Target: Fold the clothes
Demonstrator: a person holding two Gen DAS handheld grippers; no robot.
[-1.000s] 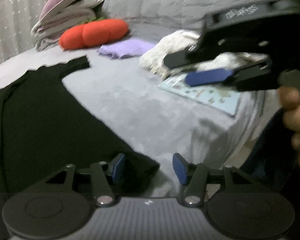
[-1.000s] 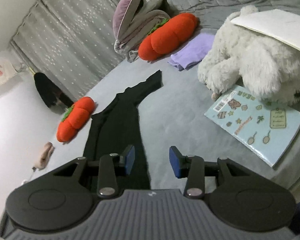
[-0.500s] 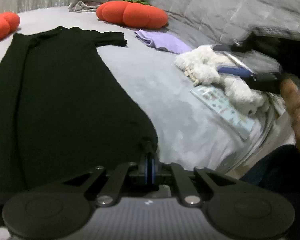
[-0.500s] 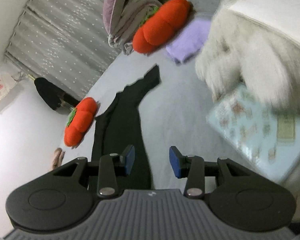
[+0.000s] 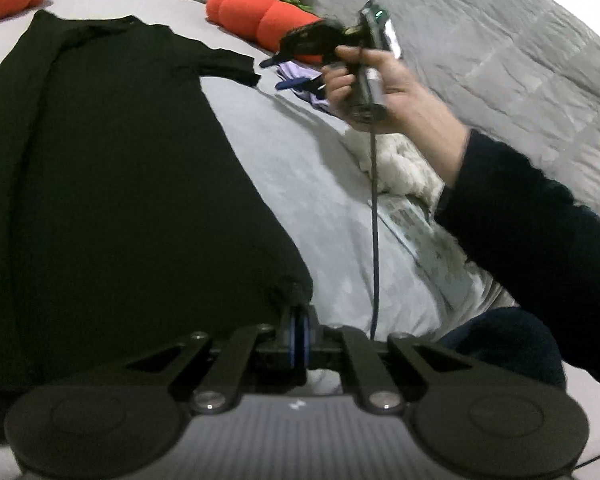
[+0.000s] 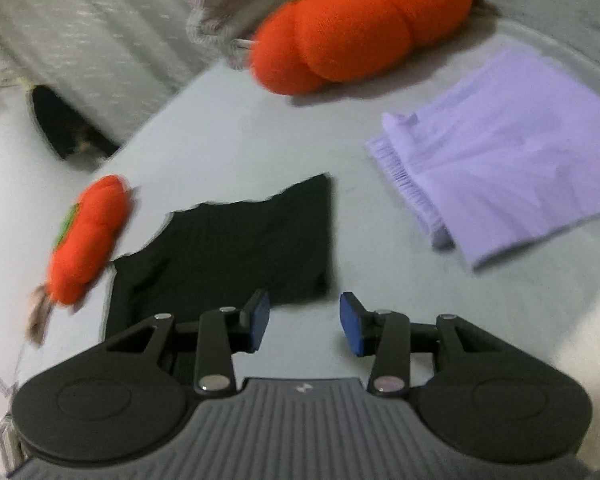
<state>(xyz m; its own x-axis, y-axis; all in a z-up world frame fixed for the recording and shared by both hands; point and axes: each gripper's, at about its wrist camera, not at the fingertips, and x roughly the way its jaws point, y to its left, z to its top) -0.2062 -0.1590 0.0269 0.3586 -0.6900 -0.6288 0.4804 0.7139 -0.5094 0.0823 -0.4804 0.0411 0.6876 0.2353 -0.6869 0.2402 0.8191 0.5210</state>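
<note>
Right gripper [image 6: 303, 322] has swung from over the book and white plush toward the black sleeve since half a second ago; left gripper [image 5: 298, 334] stays clamped on the hem corner.

Bed [image 5: 312, 184]: grey sheet, fills most of both views. Grey quilt [image 5: 500, 40] bunched across upper right of the left wrist view.

Black dress [image 5: 112, 184]: laid flat, takes the whole left half of the left wrist view, neckline at the top, short sleeve [image 6: 256, 240] pointing right. In the right wrist view only that sleeve shows, centre frame.

Right hand [image 5: 384, 92]: upper centre of the left wrist view, dark sleeve on the arm, gripping the right tool, cable hanging down.

Orange plush cushion [image 6: 364, 24]: top of the right wrist view. Second orange cushion [image 6: 88, 240] at left edge, just beside the dress shoulder.

Folded lilac cloth [image 6: 508, 152]: right of the sleeve, apart from it.

White plush [image 5: 400, 164]: partly hidden below the right hand.

Jaws:
- left: fully closed, pinching the dress's lower right hem corner.
- right: wide apart, holding nothing, just short of the sleeve edge; contact with the bed unclear, frame blurred.
</note>
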